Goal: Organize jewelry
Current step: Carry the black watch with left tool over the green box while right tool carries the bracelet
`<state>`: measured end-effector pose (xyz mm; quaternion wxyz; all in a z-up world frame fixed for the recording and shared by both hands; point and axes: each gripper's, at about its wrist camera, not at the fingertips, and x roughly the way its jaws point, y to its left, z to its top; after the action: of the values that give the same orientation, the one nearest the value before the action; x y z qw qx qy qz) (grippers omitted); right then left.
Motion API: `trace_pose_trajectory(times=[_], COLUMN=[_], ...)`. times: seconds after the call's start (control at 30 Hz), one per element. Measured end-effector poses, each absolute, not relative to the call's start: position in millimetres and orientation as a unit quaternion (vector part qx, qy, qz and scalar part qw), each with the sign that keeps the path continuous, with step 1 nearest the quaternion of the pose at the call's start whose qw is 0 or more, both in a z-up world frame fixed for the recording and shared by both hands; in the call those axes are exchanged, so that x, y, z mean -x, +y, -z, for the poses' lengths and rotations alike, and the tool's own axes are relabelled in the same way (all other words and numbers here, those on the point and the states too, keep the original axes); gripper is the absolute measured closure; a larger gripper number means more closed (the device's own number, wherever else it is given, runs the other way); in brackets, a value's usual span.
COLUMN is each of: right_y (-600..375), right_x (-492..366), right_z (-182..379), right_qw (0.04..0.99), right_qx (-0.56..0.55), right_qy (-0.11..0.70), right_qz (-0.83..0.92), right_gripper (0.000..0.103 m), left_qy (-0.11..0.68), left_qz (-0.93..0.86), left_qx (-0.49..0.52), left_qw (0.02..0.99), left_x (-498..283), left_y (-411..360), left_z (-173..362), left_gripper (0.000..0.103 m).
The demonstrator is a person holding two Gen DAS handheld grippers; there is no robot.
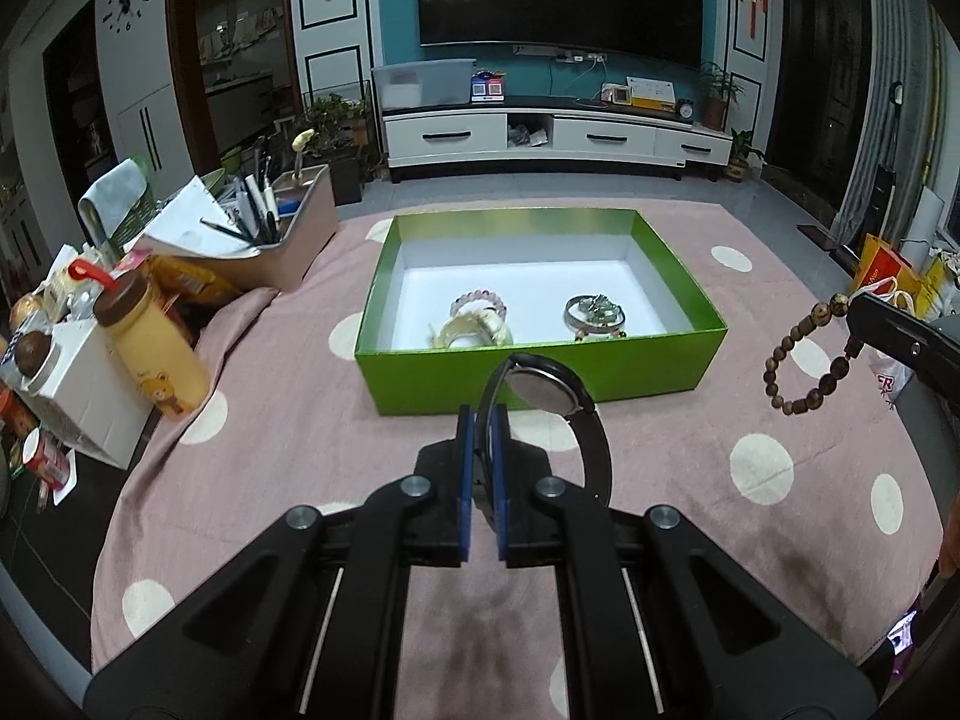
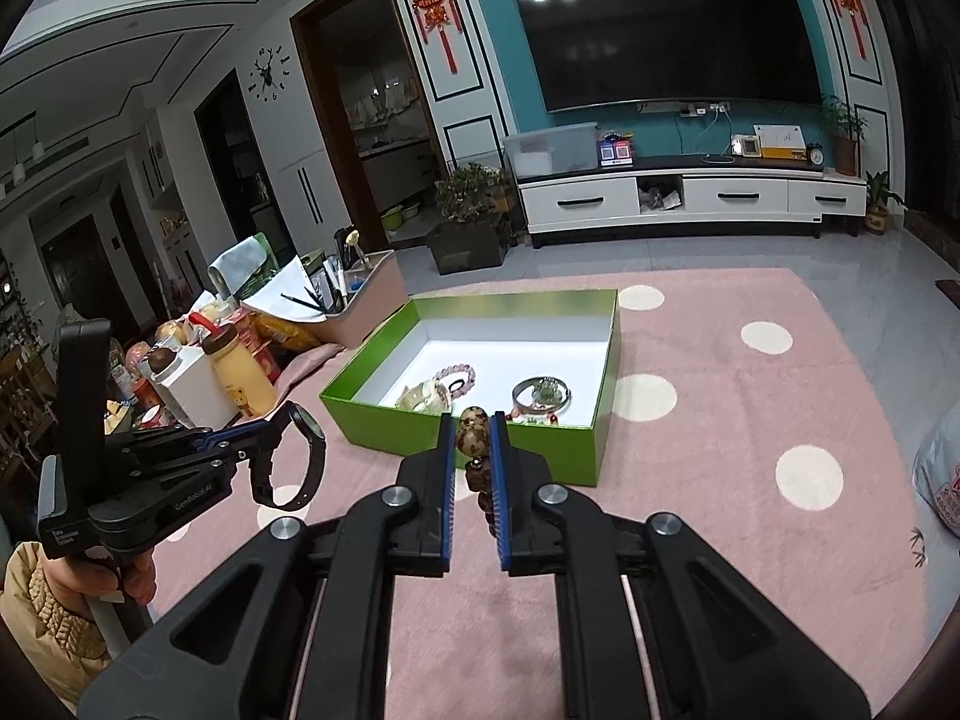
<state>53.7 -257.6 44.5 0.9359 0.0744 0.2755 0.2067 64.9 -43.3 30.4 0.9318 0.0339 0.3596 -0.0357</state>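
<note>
A green box (image 1: pixel 528 372) with a white inside stands on the pink dotted cloth; it also shows in the right wrist view (image 2: pixel 462 450). Inside lie a pink bead bracelet (image 1: pixel 480 302), a cream bangle (image 1: pixel 471 330) and a silver bangle with charms (image 1: pixel 594 313). My left gripper (image 1: pixel 483 420) is shut on a black wristwatch (image 1: pixel 549 390), held above the cloth just in front of the box. My right gripper (image 2: pixel 471 426) is shut on a brown wooden bead bracelet (image 2: pixel 472 423), which hangs at the right in the left wrist view (image 1: pixel 804 360).
A pen holder tray (image 1: pixel 288 228), a yellow bear bottle (image 1: pixel 153 348), a white carton (image 1: pixel 90 396) and snack packs crowd the table's left side. A TV stand (image 1: pixel 558 138) stands beyond the table. Bags (image 1: pixel 888 276) sit at the right.
</note>
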Motion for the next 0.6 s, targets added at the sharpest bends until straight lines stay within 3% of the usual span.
trace_pose_trajectory(times=[0.6], right_y=[-255], right_x=[-88], right_z=[-54], right_qw=[0.939], right_qx=[-0.068], right_qy=[0.268], right_qz=[-0.204], right_gripper=[0.092], left_qy=[0.342], left_qz=[0.040], left_qx=[-0.052], left_qw=[0.937], left_x=[-105], left_y=[-56], left_z=[-41], left_gripper=[0.098])
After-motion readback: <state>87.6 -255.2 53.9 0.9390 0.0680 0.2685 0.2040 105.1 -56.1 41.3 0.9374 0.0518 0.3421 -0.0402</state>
